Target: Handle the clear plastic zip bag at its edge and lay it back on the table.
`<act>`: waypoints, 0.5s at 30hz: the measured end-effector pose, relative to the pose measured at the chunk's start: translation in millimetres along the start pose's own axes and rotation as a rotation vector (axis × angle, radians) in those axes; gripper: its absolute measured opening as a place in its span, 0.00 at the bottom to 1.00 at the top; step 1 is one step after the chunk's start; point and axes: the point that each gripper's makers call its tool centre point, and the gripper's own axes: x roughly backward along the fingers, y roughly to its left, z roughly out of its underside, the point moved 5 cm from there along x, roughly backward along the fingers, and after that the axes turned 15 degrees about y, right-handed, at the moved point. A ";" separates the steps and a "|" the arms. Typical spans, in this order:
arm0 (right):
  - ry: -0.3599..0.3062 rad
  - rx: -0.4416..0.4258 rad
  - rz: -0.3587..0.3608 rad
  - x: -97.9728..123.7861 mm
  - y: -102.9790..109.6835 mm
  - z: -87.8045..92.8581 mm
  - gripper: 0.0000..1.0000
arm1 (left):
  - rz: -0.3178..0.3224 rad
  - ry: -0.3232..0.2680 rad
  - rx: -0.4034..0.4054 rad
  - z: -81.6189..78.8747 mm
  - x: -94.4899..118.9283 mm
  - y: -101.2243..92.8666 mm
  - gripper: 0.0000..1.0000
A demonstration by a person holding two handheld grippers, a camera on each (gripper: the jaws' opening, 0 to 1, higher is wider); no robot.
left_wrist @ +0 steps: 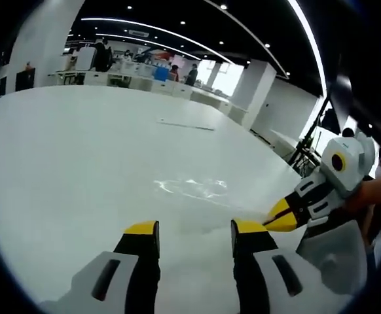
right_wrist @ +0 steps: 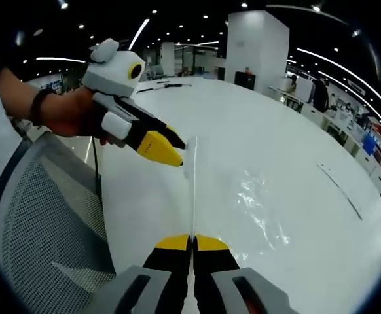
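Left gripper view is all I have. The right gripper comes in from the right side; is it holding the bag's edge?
Observer: Yes. In the right gripper view, the right gripper has its jaws shut on the edge of the clear zip bag.
Operator: How does that edge run?
Observer: As a thin straight line from the jaws toward your left gripper; the rest of the bag lies on the white table.
Operator: Does my gripper touch it?
Observer: Its tips are at the far end; I cannot tell contact.

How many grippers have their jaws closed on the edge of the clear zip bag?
1 for certain: the right gripper, jaws shut on the bag's near edge. The left gripper has its tips at the far end; whether it grips is unclear.
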 end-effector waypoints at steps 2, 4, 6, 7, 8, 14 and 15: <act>-0.014 0.009 -0.011 2.6 5.7 -1.8 0.00 | 0.008 0.004 -0.001 0.8 1.1 -4.0 0.41; -0.011 0.019 -0.017 2.7 8.2 -2.2 0.00 | 0.013 0.005 -0.002 1.0 2.2 -5.4 0.41; -0.007 0.027 -0.017 2.3 7.9 -2.0 0.00 | 0.018 0.007 -0.002 0.3 3.3 -8.0 0.38; -0.007 0.027 -0.018 2.3 7.7 -2.0 0.00 | 0.021 0.006 -0.001 0.2 3.9 -8.6 0.36; -0.007 0.026 -0.018 2.5 7.6 -2.1 0.00 | 0.025 0.006 0.003 0.7 3.4 -6.0 0.34; 0.000 0.026 -0.015 5.0 8.0 -0.1 0.00 | 0.059 0.003 0.046 2.0 7.2 -4.8 0.21; 0.003 0.024 -0.016 4.0 6.2 2.3 0.00 | 0.070 -0.001 0.058 1.7 8.3 -5.1 0.19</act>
